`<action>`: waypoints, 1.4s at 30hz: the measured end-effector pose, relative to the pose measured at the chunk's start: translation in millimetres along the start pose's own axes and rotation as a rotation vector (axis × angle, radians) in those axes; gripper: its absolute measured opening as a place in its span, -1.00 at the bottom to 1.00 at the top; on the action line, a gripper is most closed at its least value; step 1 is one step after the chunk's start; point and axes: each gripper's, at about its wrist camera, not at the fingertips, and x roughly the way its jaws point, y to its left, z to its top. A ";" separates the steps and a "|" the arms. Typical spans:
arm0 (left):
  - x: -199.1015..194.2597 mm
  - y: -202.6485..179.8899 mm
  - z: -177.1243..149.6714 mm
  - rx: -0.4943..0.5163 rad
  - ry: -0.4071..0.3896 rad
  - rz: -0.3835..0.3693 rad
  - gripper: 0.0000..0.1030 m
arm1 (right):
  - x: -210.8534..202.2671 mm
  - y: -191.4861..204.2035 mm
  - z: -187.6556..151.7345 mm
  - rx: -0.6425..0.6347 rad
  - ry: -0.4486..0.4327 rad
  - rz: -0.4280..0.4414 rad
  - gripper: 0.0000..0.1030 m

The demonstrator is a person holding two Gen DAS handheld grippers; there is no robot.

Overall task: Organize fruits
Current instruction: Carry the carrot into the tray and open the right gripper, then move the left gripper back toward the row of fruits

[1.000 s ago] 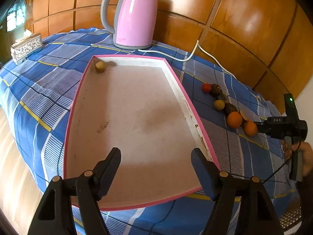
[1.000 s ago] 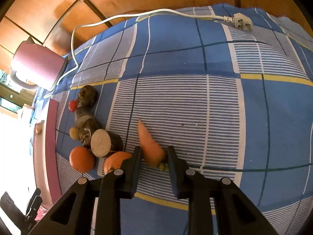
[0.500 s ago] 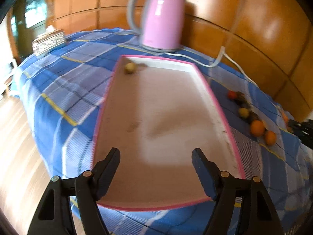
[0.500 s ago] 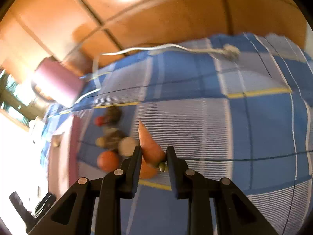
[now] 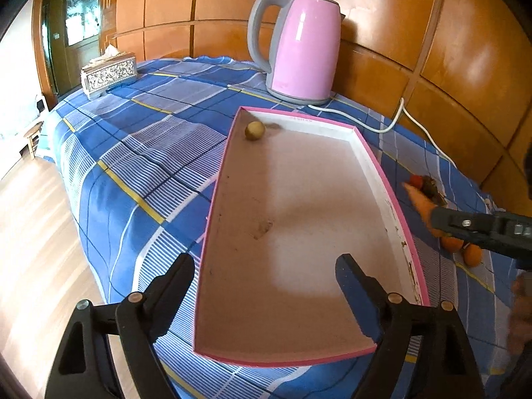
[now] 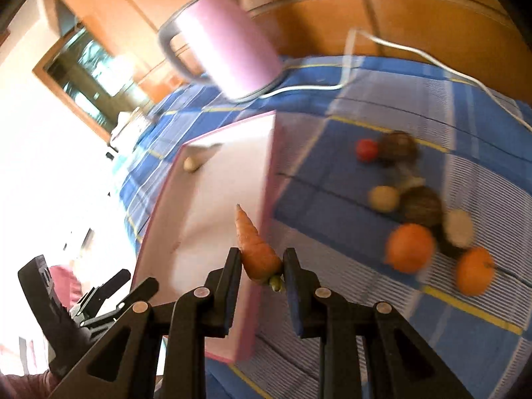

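The right tool [image 6: 261, 266] was clamped on a tapered orange carrot [image 6: 257, 249], held in the air over the right rim of the shallow pink-edged rectangular tray [image 5: 375, 166]. The left tool [image 5: 264, 282], its jaws apart and just widened with nothing between them, hovered over the tray's near end. A small round tan fruit [image 5: 255, 130] lay in the far corner. Two round oranges [image 6: 410, 247] sat on the blue checked surface [image 5: 143, 166].

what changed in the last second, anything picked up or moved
The right gripper, shut on the carrot, lifted it off the cloth and carried it from beside the fruit pile to the pink tray's edge. The left gripper shifted slightly; its jaws have just been opening, nothing held. Unchanged: the small round fruit in the tray's far corner, the kettle, the pile.
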 end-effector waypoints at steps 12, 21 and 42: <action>-5.4 0.9 3.3 0.004 -0.041 0.027 0.70 | 43.2 40.1 23.8 0.002 -0.002 0.026 -0.49; -8.0 -2.1 2.3 0.013 -0.046 0.023 0.70 | 38.7 46.5 11.8 -0.037 -0.011 -0.030 -0.45; -26.1 -30.0 -2.5 0.139 -0.129 0.060 0.76 | -28.5 45.1 -49.2 -0.174 -0.286 -0.409 -0.31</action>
